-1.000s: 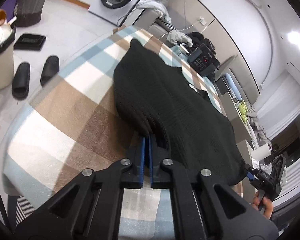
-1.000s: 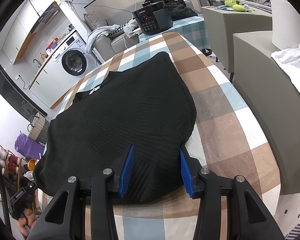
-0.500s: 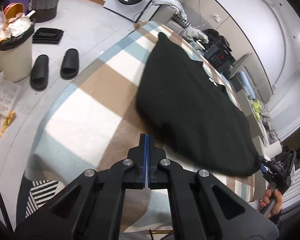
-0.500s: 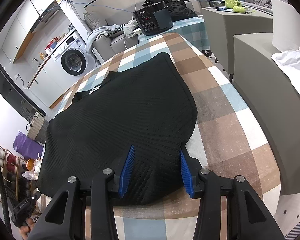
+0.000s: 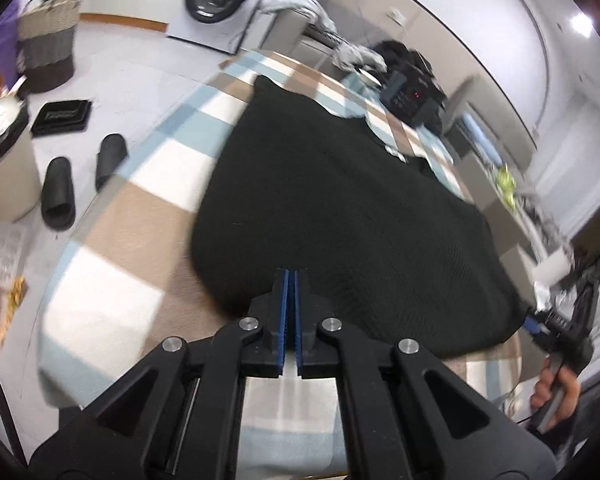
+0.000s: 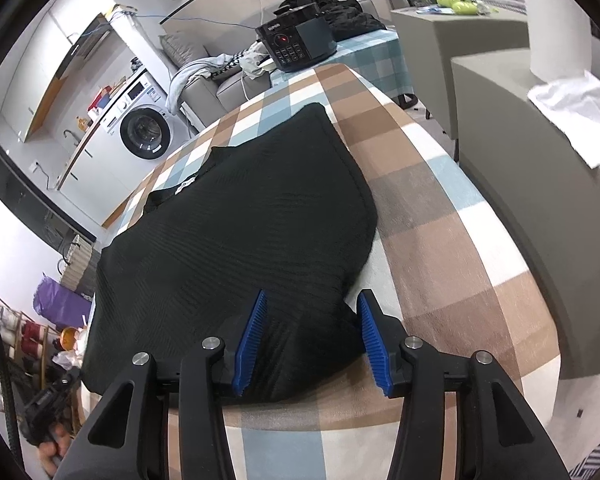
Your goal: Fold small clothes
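Black knit garment [image 6: 236, 232] lies spread flat across the checked cloth of the tabletop [image 6: 452, 248]. Left claw [image 5: 291, 280] is fully closed with nothing between its blue pads, poised over the garment's near edge. Right claw [image 6: 310, 308] has its jaws parted and opening, a fold of the garment's hem between them, pads not pressing it.

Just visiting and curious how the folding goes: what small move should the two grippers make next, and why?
Probably the left gripper should open and take the near hem of the black knit garment. Its jaws are shut with nothing between them, just over that edge. The right gripper is opening, with the other corner between its blue pads. Lifting the hem evenly likely needs both.
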The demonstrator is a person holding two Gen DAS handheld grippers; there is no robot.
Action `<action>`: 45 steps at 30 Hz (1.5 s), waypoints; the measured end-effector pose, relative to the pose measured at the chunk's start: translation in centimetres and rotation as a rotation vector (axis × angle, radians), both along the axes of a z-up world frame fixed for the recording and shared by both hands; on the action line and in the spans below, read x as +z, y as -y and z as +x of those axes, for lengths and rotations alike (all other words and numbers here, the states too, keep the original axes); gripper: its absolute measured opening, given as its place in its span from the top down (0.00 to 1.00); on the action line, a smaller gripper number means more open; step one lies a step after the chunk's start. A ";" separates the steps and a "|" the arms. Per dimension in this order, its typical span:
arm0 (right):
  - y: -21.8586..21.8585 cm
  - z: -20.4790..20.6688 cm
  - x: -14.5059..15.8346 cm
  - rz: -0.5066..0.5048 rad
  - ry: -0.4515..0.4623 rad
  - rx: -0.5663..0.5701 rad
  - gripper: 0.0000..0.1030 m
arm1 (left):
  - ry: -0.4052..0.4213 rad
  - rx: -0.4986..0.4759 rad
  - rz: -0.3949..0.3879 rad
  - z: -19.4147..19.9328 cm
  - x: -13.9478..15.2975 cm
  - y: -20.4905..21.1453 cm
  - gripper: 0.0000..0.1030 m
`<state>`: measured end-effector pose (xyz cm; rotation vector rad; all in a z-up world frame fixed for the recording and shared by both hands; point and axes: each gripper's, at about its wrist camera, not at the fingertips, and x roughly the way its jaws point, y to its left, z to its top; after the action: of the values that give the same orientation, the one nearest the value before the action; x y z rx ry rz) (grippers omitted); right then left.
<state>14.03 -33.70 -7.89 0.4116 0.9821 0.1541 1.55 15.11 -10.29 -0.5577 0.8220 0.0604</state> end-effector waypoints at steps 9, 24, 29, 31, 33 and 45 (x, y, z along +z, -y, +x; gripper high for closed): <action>-0.3 -0.4 -0.7 -0.020 0.025 0.041 0.90 | -0.054 -0.018 0.004 0.3 -2.0 0.6 1.00; 1.8 0.5 -1.1 0.010 -0.007 -0.012 0.54 | -0.060 -0.007 -0.004 1.0 -1.2 0.0 1.00; 0.3 1.8 -2.0 -0.003 0.001 0.012 0.60 | -0.050 -0.014 -0.001 1.4 -0.6 0.2 0.92; -0.2 2.2 -2.5 -0.001 -0.019 0.041 0.85 | -0.057 -0.018 -0.001 1.5 -0.8 0.3 0.92; -0.6 2.2 -2.6 -0.029 -0.016 0.061 0.87 | -0.061 -0.021 -0.004 1.6 -0.8 0.3 0.92; 0.7 0.2 -0.2 -0.062 0.031 0.005 0.57 | -0.010 -0.081 0.004 2.9 0.5 1.1 0.92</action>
<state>14.28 -34.38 -8.10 0.3493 0.9553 0.1338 4.50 13.98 -9.77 -0.5204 0.8532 -0.0098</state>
